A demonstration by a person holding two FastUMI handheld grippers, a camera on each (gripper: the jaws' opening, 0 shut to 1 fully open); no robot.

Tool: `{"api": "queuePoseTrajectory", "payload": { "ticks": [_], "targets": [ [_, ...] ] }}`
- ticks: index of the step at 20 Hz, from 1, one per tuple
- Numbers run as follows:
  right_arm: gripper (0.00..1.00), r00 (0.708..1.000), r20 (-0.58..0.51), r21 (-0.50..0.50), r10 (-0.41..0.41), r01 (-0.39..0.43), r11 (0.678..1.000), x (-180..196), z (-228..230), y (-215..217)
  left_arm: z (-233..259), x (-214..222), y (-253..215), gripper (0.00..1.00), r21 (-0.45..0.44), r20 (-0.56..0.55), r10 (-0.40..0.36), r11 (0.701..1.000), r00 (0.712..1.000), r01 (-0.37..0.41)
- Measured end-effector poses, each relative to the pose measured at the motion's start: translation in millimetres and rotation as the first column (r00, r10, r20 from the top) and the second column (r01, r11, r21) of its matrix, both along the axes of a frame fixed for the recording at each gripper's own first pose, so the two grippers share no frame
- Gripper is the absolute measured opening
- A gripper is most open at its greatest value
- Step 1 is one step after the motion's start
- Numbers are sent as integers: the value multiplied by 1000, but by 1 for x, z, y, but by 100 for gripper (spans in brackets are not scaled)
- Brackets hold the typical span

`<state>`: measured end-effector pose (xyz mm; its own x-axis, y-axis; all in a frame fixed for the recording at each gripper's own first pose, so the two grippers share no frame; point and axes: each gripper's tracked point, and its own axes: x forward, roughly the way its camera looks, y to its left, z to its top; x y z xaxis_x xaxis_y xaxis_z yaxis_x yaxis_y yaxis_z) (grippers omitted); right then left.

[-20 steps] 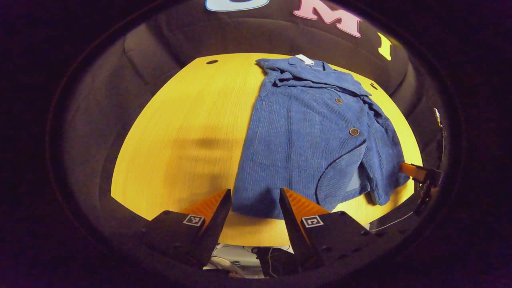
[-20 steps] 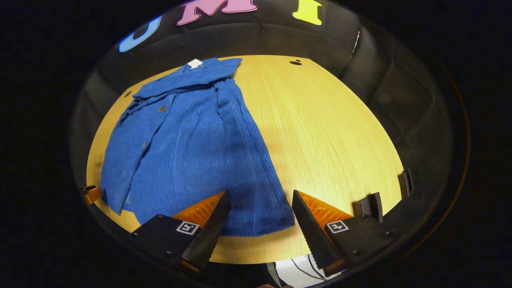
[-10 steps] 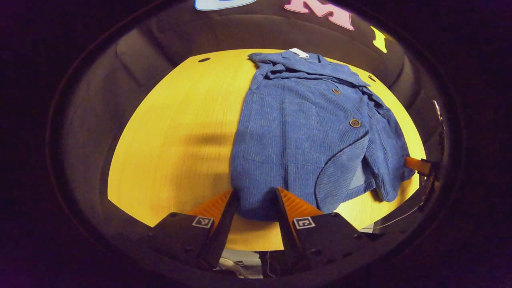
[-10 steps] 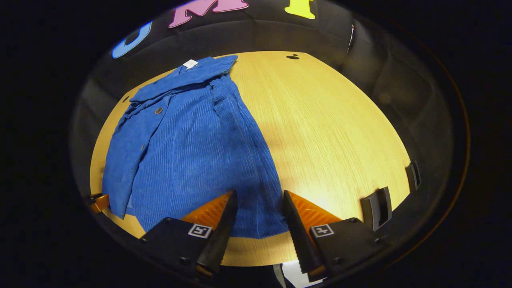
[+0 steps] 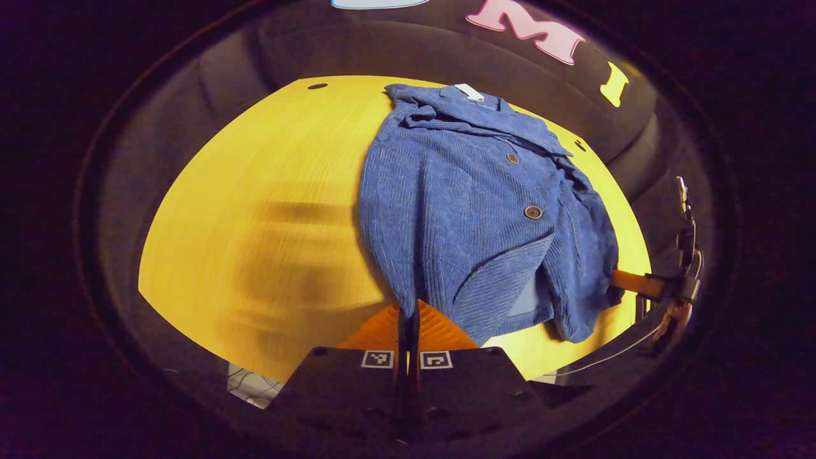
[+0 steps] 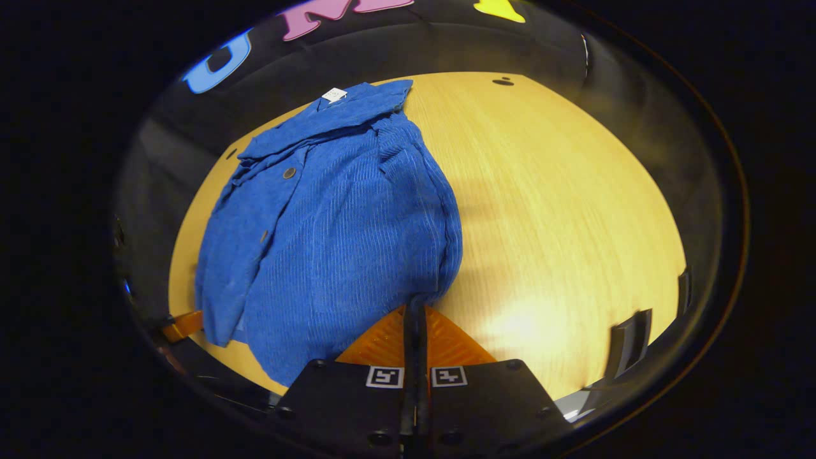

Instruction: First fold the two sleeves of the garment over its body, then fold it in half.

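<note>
- Jacket (image 5: pixel 472 204), blue corduroy, lies on the yellow wooden table (image 5: pixel 255 210); collar with white tag (image 5: pixel 469 92) sits at the far edge, hem toward us.
- We see both sleeves lying over the body, buttons (image 5: pixel 533 212) showing on the front.
- Left gripper (image 5: pixel 408 312) is clenched, fingers pressed together on the near-left hem corner of the jacket; cloth bunches right at the tips and rises away from them.
- Right gripper (image 6: pixel 414 309) is likewise clamped on the near-right hem corner (image 6: pixel 427 296); in the right gripper view the jacket spreads up and to the left of the tips.
- In the left gripper view we spot the other gripper's finger (image 5: pixel 631 284) at the jacket's right edge, touching the cloth.
- In the right gripper view the other gripper's finger (image 6: pixel 182 326) peeks out at the jacket's lower-left edge.
- Bare tabletop lies right of the jacket in the right gripper view, left of it in the left gripper view.
</note>
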<state>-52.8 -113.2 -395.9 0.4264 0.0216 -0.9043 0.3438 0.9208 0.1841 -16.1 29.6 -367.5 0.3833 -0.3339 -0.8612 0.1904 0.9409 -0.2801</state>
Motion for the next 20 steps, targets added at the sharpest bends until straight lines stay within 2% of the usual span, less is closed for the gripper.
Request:
{"api": "queuePoseTrajectory", "payload": {
  "ticks": [4, 7, 10, 13, 17, 19, 20],
  "targets": [
    [2, 996, 75, -42, 39, -36, 998, 32, 34, -7, 32, 21, 0, 0, -33, 58, -2, 999, 998, 4],
    [2, 984, 161, -52, 73, -65, 996, 75, 71, -3, 69, 53, -4, 0, -84, 121, -1, 996, 993, 11],
    [2, 968, 236, -41, 88, -80, 996, 130, 101, 0, 109, 108, -14, 0, -115, 200, -28, 992, 979, 51],
    [2, 944, 321, -47, 74, -62, 997, 201, 126, -8, 147, 184, -22, 0, -150, 297, -31, 985, 954, 79],
    [0, 898, 439, -45, 21, -2, 999, 318, 154, -31, 188, 307, -33, 0, -117, 449, -50, 986, 892, 115],
    [1, 873, 485, -102, 47, 4, 995, 376, 164, -49, 201, 384, -37, 0, -57, 574, -51, 993, 817, 102],
    [1, 861, 503, -157, 74, 7, 988, 406, 165, -60, 205, 424, -43, 0, -33, 647, -46, 996, 761, 89]
  ]
}}
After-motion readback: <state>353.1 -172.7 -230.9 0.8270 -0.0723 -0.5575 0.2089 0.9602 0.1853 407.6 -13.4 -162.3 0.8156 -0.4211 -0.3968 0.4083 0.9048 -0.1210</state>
